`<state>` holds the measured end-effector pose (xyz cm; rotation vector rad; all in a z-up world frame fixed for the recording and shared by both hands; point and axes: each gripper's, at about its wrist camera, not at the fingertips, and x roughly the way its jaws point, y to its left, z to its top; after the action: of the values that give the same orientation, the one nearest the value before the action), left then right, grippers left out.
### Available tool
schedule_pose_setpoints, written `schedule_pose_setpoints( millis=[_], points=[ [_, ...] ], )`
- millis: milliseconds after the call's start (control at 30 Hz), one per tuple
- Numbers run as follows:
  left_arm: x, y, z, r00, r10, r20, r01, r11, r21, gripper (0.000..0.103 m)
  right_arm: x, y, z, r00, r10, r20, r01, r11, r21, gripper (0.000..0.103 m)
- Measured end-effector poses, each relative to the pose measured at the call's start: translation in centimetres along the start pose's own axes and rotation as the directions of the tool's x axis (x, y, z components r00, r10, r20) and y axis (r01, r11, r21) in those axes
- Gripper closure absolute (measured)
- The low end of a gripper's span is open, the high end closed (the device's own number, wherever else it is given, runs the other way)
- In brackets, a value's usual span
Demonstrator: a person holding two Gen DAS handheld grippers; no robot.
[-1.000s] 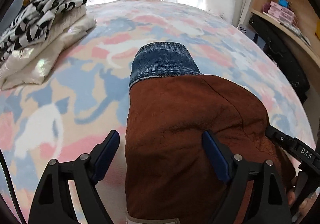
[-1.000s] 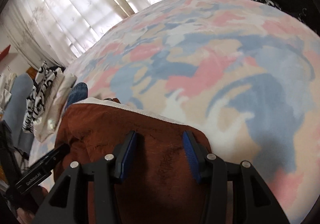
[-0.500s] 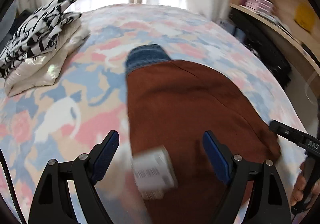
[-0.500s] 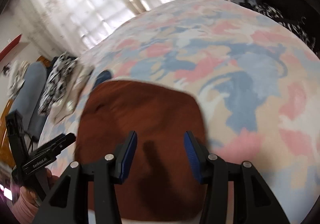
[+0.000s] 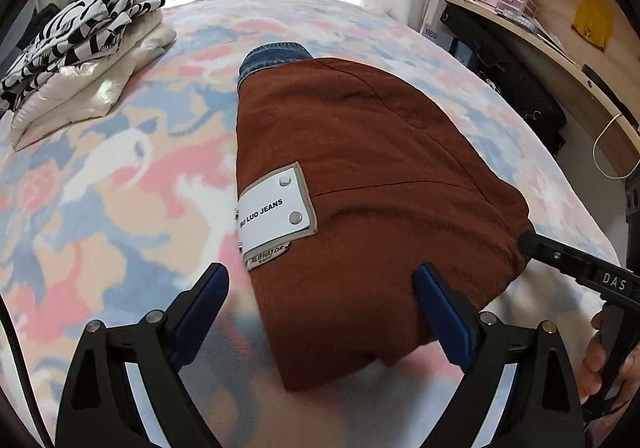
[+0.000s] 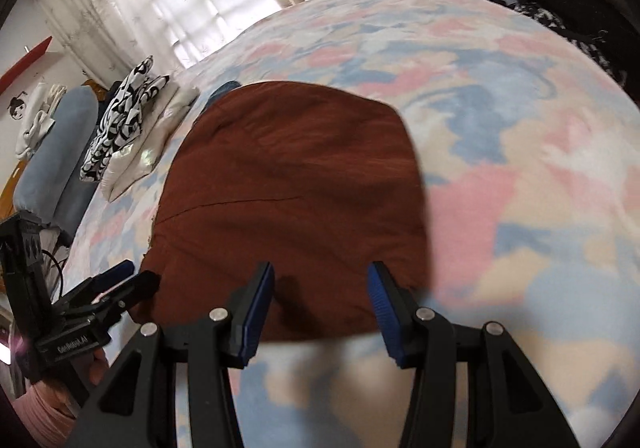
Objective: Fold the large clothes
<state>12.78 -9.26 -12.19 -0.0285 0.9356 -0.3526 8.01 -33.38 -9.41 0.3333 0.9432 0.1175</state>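
Left gripper point(image 5: 320, 312): fingers wide apart, gripping nothing; folded rust-brown garment point(image 5: 372, 184) lies on bedspread point(image 5: 100, 176) just ahead, near edge btwn the tips (white label point(image 5: 276, 212) faces up). Right gripper point(image 6: 320, 308): approx half open, empty, garment's near hem btwn and just beyond its tips.

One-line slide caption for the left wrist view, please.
Open left gripper over a folded rust-brown garment with a white jeans label on a pastel bedspread; folded clothes pile behind.
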Motion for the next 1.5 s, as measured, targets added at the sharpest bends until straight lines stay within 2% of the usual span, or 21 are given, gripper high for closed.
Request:
schedule_pose_setpoints(
  millis=[200, 267, 367, 467, 700, 767, 967, 1200, 1500],
  points=[
    [-0.7, 0.1, -0.2, 0.997, -0.039, -0.065, 0.039, 0.999, 0.004, 0.010, -1.6, -0.7, -0.7, 1.000, -0.009, -0.015, 0.009, 1.000, 0.010, 0.053],
    [-1.1, 0.2, -0.2, 0.996, -0.037, -0.078, 0.037, 0.999, -0.001, 0.010, -2.1, -0.8, -0.8, 1.000, -0.005, -0.016, 0.006, 1.000, 0.011, 0.049],
    [-1.8, 0.4, -0.1, 0.995, -0.047, -0.083, 0.047, 0.999, -0.009, 0.010, -2.8, -1.0, -0.9, 1.000, 0.008, -0.018, -0.008, 1.000, 0.018, 0.042],
    [-2.3, 0.8, 0.1, 0.995, -0.057, -0.087, 0.053, 0.998, -0.038, 0.010, -3.3, -1.0, -0.7, 1.000, 0.015, -0.026, -0.014, 1.000, 0.025, 0.039],
    [-2.5, 2.0, 1.4, 0.994, -0.075, -0.074, 0.070, 0.995, -0.076, 0.010, -3.5, -2.4, 0.1, 0.998, 0.048, -0.051, -0.044, 0.997, 0.069, 0.037],
    [-2.3, 2.2, 1.7, 0.994, -0.084, -0.076, 0.078, 0.993, -0.087, 0.010, -3.4, -2.8, 0.4, 0.997, 0.062, -0.055, -0.057, 0.994, 0.088, 0.034],
    [-0.9, 2.8, 2.3, 0.986, -0.136, -0.098, 0.123, 0.985, -0.124, 0.010, -2.7, -3.9, 1.1, 0.993, 0.098, -0.071, -0.088, 0.988, 0.129, 0.033],
    [0.8, 3.9, 2.4, 0.974, -0.191, -0.121, 0.164, 0.966, -0.201, 0.010, -1.5, -4.9, 1.9, 0.988, 0.135, -0.079, -0.119, 0.977, 0.178, 0.033],
    [3.7, 5.7, 2.1, 0.935, -0.314, -0.167, 0.243, 0.907, -0.344, 0.010, 0.7, -7.2, 3.1, 0.978, 0.189, -0.087, -0.161, 0.951, 0.263, 0.033]
  ],
)
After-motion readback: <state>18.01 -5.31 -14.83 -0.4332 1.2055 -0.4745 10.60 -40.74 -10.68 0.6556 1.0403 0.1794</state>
